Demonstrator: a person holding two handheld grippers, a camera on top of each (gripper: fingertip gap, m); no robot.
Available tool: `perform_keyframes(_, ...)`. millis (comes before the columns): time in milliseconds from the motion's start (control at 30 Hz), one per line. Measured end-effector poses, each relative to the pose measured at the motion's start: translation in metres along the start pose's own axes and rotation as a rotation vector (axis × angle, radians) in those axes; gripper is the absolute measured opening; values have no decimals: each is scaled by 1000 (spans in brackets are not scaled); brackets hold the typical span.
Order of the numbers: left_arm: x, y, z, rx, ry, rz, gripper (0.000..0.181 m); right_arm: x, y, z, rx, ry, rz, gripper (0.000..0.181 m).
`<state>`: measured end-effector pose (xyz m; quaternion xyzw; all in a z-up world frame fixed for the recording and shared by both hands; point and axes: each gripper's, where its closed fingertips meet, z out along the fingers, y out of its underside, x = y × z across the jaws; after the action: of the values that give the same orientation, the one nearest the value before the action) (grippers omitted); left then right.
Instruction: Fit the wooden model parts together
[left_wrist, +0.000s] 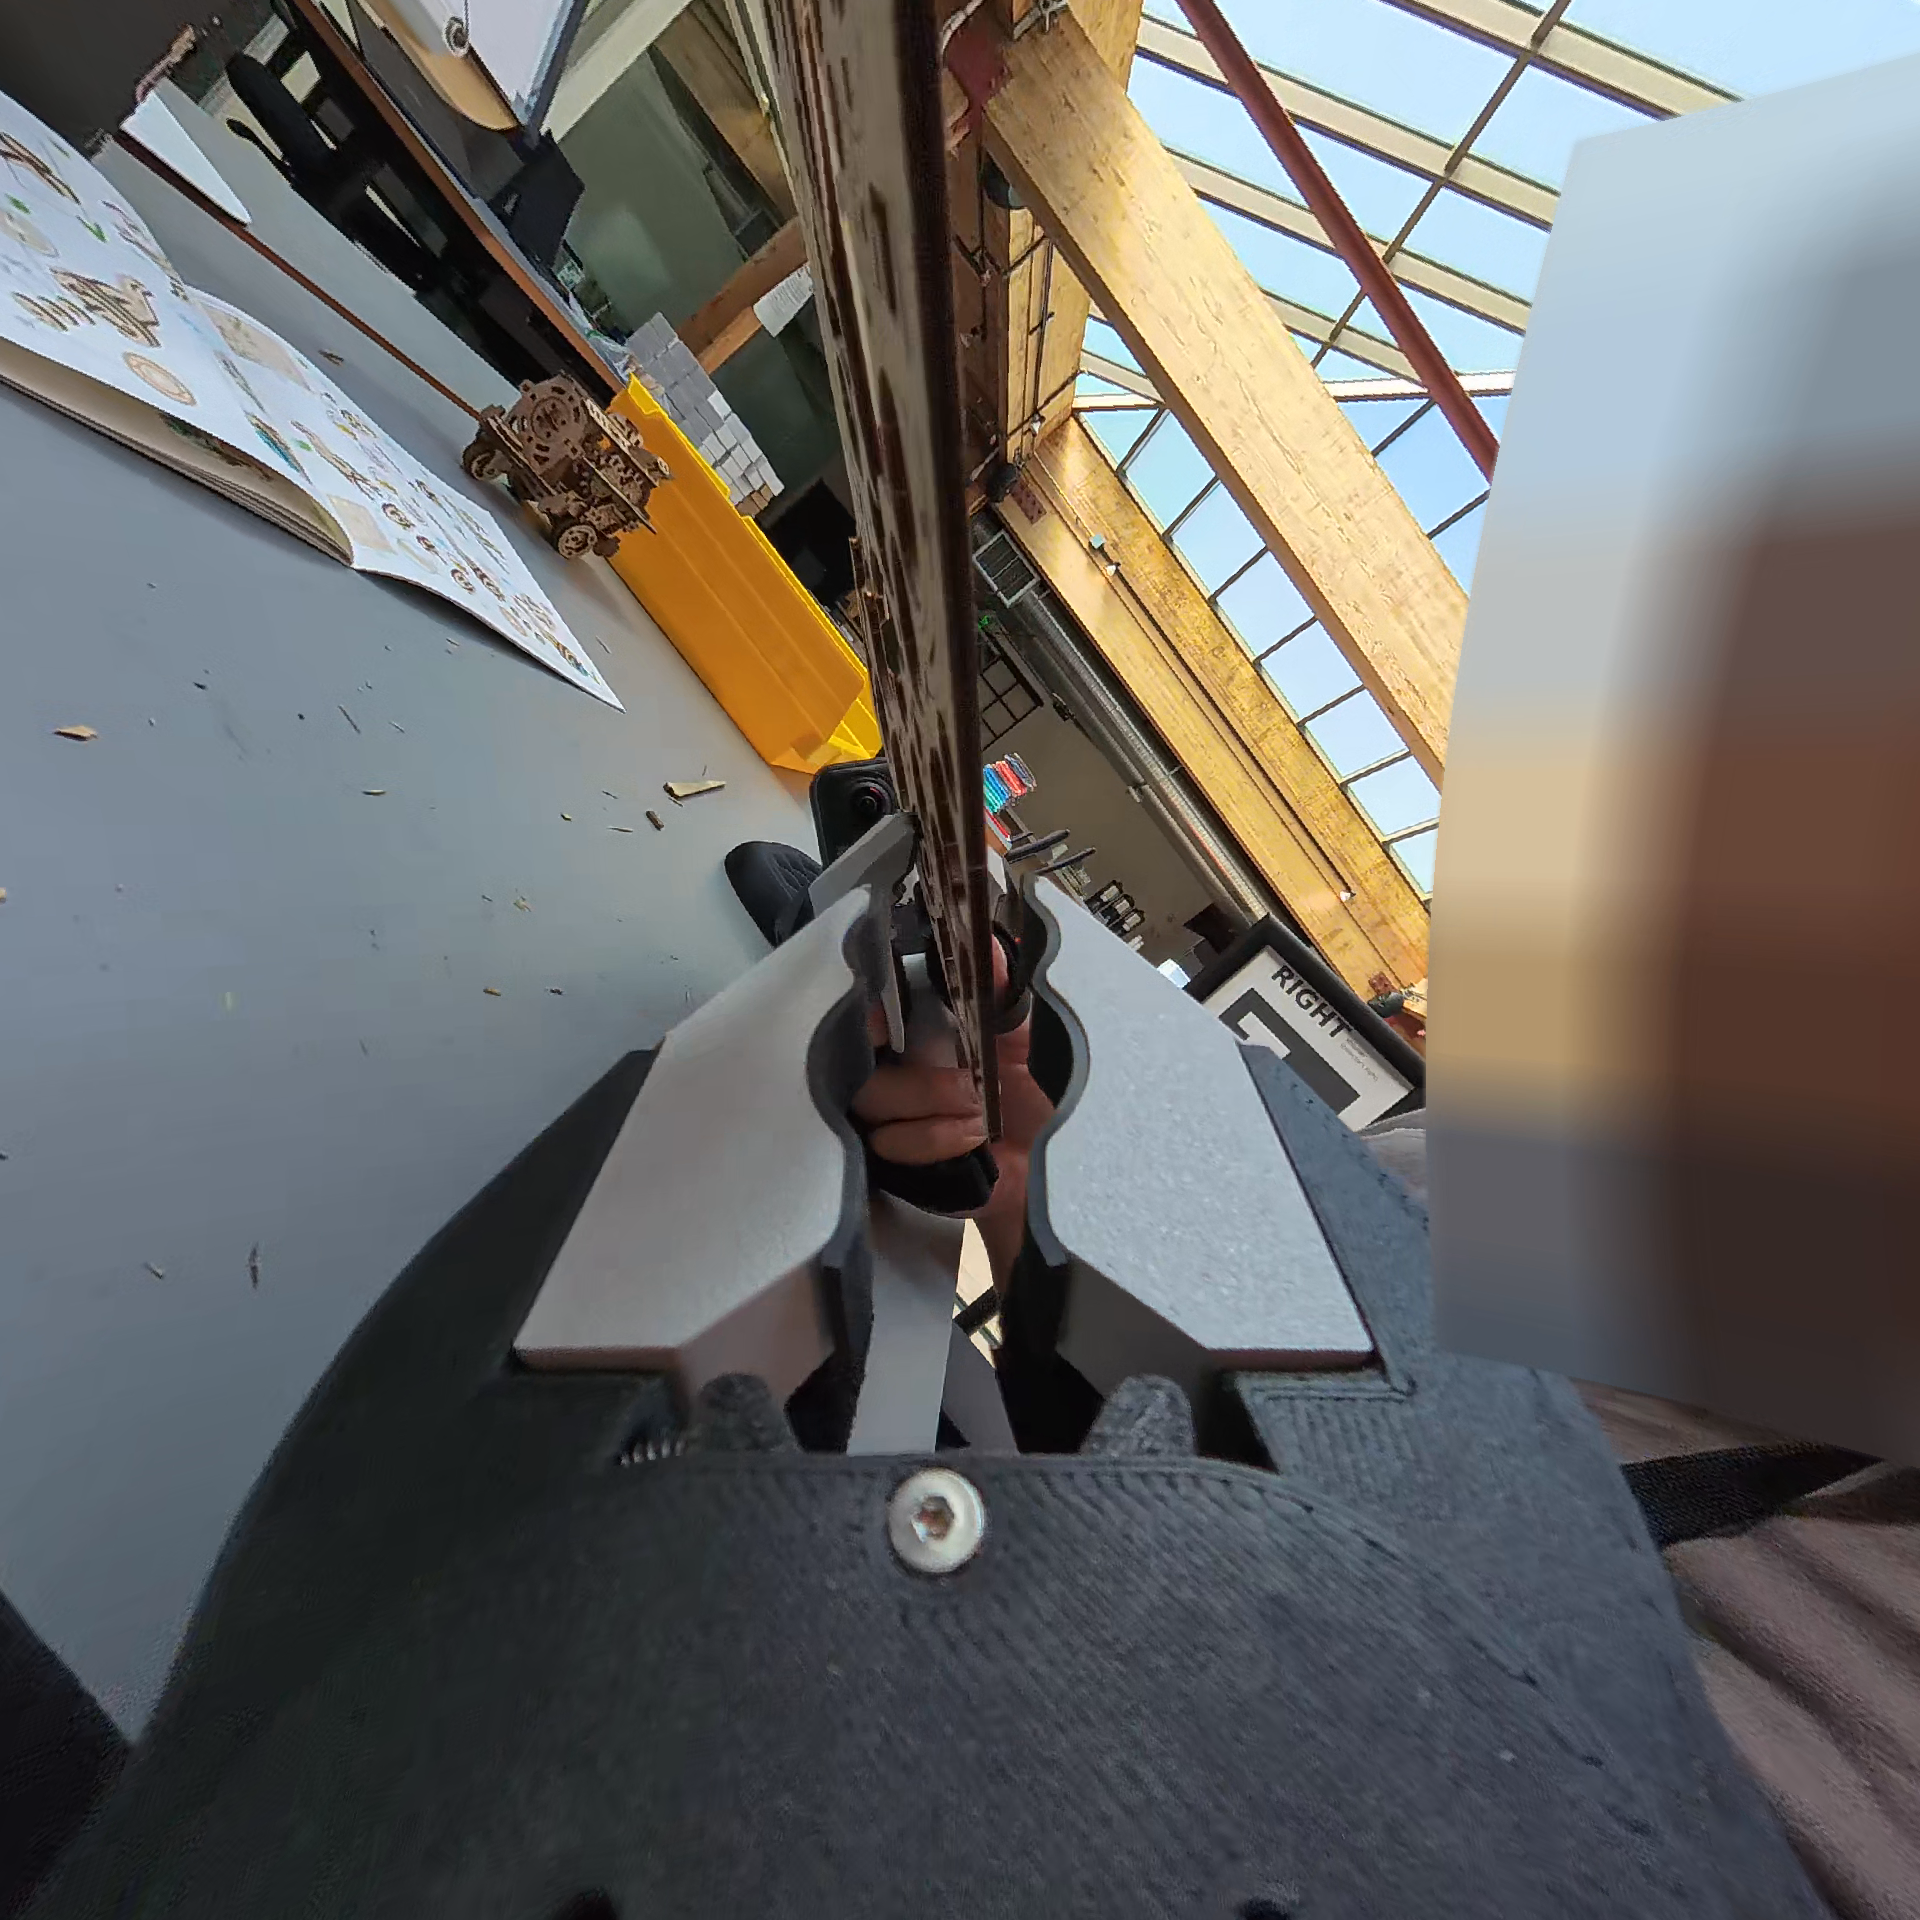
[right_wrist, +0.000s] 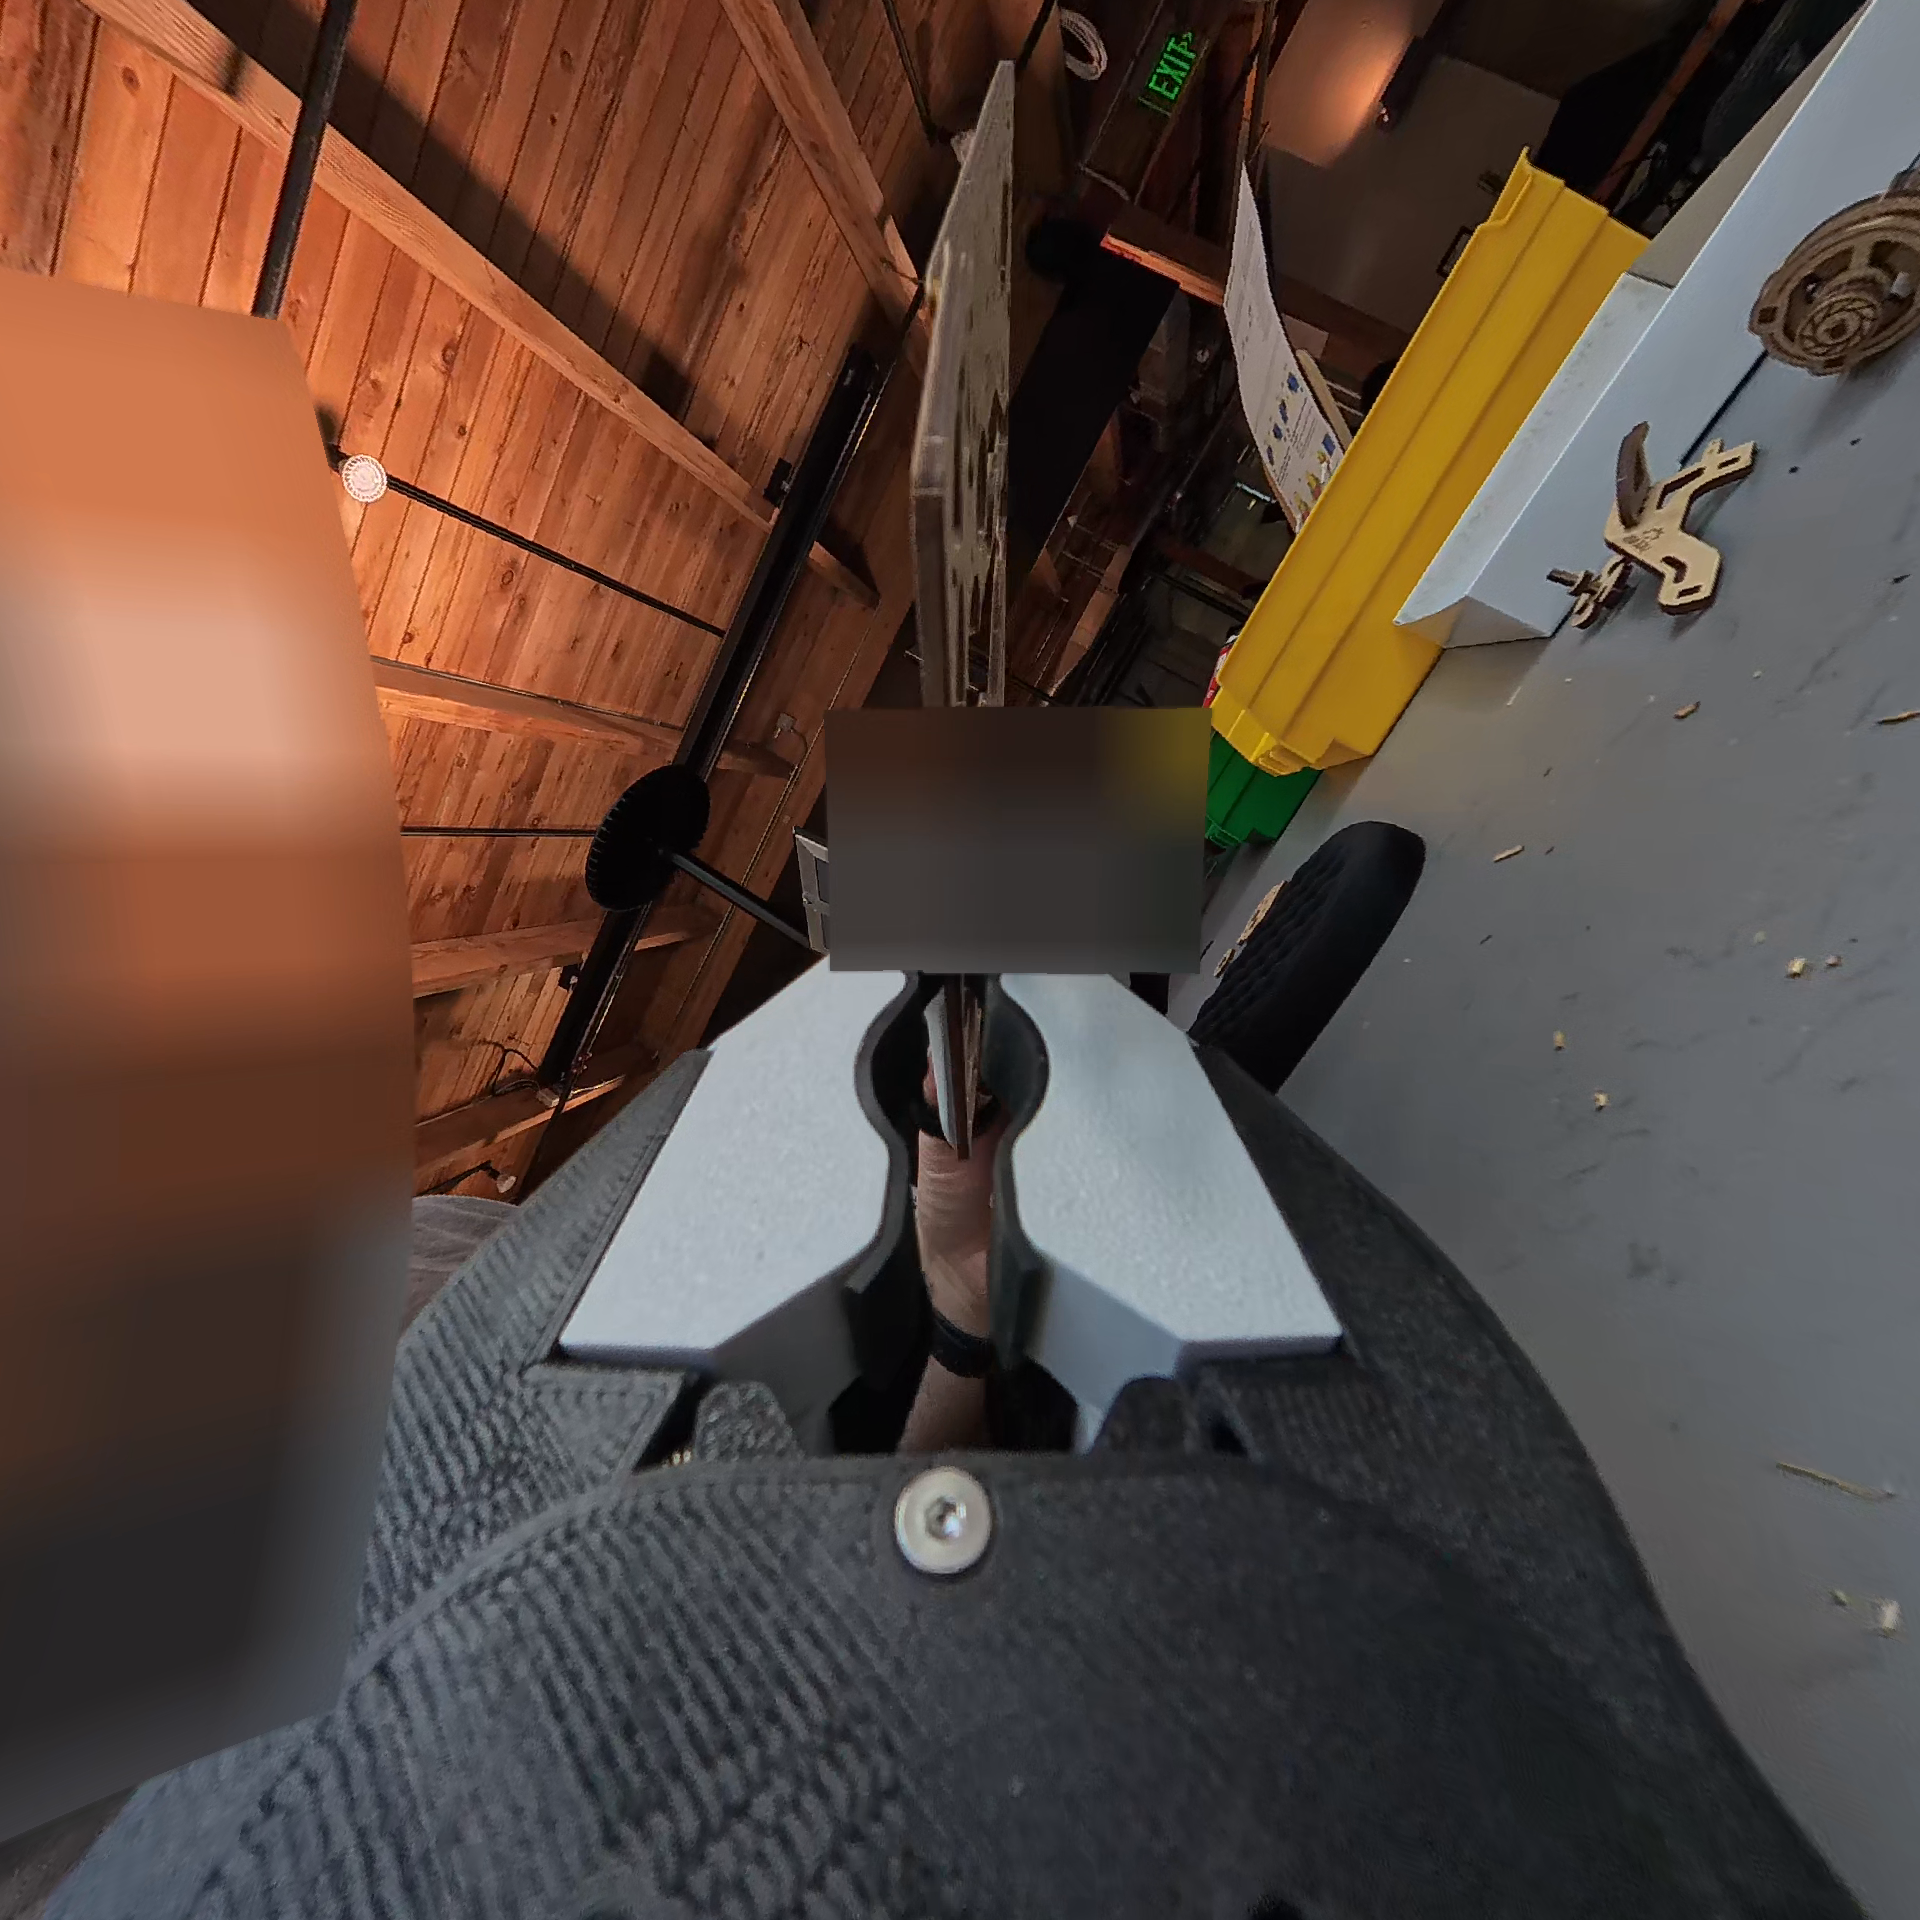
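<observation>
Both grippers clamp the same thin wooden parts sheet (left_wrist: 914, 520), held edge-on in the air above the grey table (left_wrist: 312, 935); it runs from frame centre to the top edge. The left gripper (left_wrist: 951, 925) and right gripper (right_wrist: 961, 1049) each close narrowly on it. A partly built wooden model (left_wrist: 566, 468) stands upper left beside the instruction booklet (left_wrist: 208, 353). Loose parts (right_wrist: 1662, 530) lie upper right. Judged: assembly is under way, with fitting remaining.
</observation>
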<state>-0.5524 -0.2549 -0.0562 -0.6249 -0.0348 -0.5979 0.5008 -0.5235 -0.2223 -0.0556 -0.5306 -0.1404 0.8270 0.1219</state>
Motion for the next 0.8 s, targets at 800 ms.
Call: perform_keyframes(800,-1,0,13,5,5,0,5,2,-1,-2,41,9,-12,1)
